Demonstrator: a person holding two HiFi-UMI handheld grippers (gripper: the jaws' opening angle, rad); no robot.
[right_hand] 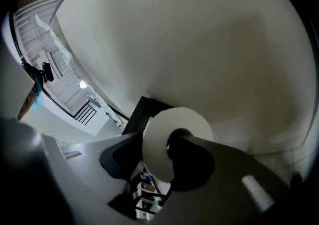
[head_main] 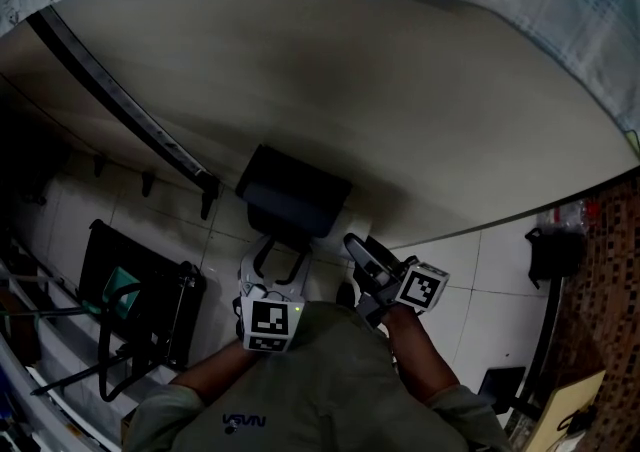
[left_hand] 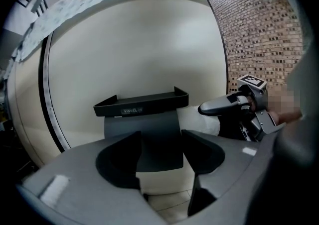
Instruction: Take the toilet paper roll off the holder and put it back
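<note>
Head view. Nearest: olive shirt (head_main: pixel 320 390), soft matte fabric, filling the bottom edge. Both forearms run up from it toward the wall (head_main: pixel 400 90), which is smooth, cream and evenly lit. The left gripper (head_main: pixel 278 248) has grey plastic jaws and a black-and-white marker cube (head_main: pixel 268 325) behind them, and it points at the underside of the holder (head_main: pixel 292 192). The holder is a black matte boxy shelf fixed to the wall. The right gripper (head_main: pixel 362 258) comes in just beside it from the right, angled toward the same spot. Glossy white floor tiles (head_main: pixel 480 290) lie below.

Left gripper view. Nearest: the left gripper (left_hand: pixel 160 152), broad grey plastic with dark pads. Jaws spread, nothing between the pads. They frame the holder's (left_hand: pixel 142 103) flat front flap without touching it. The shelf on top is a shallow tray with a raised rim. The toilet paper roll (left_hand: pixel 202 122), white and soft, sits under that flap and juts out on the right. The right gripper (left_hand: pixel 224 105) meets that end. A red brick wall (left_hand: pixel 264 30) stands at the far right.

Right gripper view. Nearest: the right gripper (right_hand: pixel 155 144). The roll (right_hand: pixel 159 124) shows end-on as a white ring. One jaw sits in the core hole and the other lies against the outer face, so the jaws pinch the roll's wall. The black holder (right_hand: pixel 142 112) is directly behind.
</note>
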